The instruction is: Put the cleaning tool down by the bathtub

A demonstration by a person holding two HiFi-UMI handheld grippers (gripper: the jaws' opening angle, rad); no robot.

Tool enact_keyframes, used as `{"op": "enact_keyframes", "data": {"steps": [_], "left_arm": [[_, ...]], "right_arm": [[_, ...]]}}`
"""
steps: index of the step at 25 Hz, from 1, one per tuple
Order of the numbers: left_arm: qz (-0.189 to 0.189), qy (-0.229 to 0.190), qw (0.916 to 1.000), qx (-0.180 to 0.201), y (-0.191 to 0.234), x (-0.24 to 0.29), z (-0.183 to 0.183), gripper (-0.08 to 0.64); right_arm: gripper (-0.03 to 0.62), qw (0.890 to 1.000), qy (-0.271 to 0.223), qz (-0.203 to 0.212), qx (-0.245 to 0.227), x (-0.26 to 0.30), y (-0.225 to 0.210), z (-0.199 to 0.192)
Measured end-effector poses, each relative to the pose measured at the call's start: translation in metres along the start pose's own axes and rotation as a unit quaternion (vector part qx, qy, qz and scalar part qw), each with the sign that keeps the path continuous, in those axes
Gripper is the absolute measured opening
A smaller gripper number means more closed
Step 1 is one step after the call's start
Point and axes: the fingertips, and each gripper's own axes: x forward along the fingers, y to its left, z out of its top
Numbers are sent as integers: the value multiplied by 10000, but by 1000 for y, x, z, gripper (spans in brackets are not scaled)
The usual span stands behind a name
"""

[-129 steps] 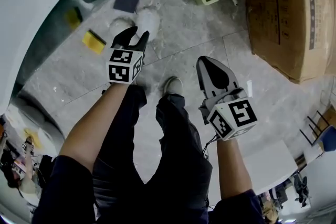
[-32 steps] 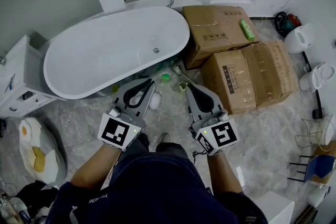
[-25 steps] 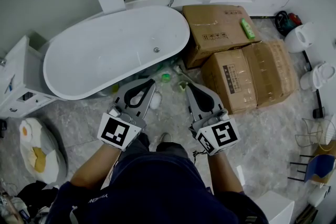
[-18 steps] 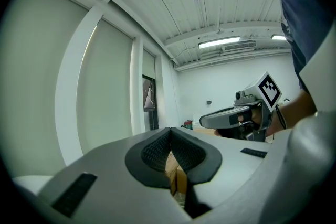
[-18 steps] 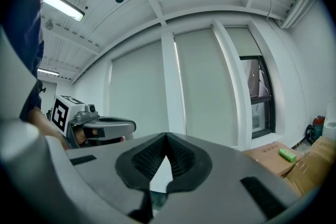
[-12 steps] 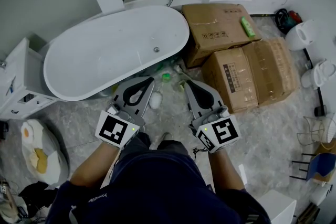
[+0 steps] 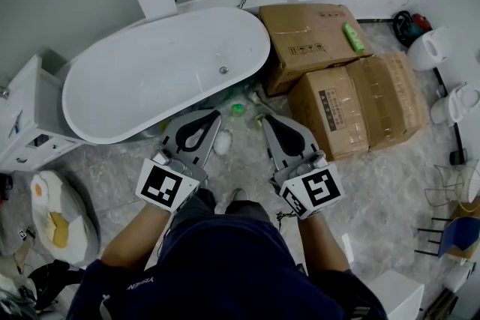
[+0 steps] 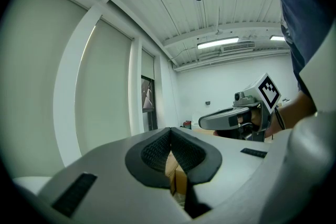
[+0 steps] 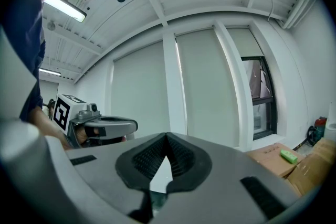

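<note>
The bathtub (image 7: 150, 79) is now seen whole from standing height, whereas five seconds ago only its curved flank and the floor (image 7: 112, 161) at its foot were in view. To its right, two cardboard boxes (image 7: 352, 112) are stacked against each other.

The left gripper (image 7: 214, 115) and the right gripper (image 7: 265, 121) are held side by side in front of the body, roughly level and pointed towards the tub. In each gripper view the pads are brought fully together with nothing caught between them. Earlier the left jaws were spread low over a pale object on the floor (no such reach is made now).

A white tool (image 7: 222, 144), judged to be the cleaning tool, is left lying on the floor just beside the tub's near edge. It is below the left gripper's tip and is touched by neither gripper. A small green item (image 7: 237, 109) is seen a little beyond it, in the gap between tub and boxes.

From this the placing is judged done: the tool has been released by the tub and the grippers drawn clear.
</note>
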Motion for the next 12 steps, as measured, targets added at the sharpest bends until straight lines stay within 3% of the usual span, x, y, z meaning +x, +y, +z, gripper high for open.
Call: {"op": "enact_keyframes", "data": {"steps": [12], "left_arm": [[13,-8,10000,-61,1,2,-1,29]], "right_arm": [[3,10000,40,12,7,2,-1,-3]]}}
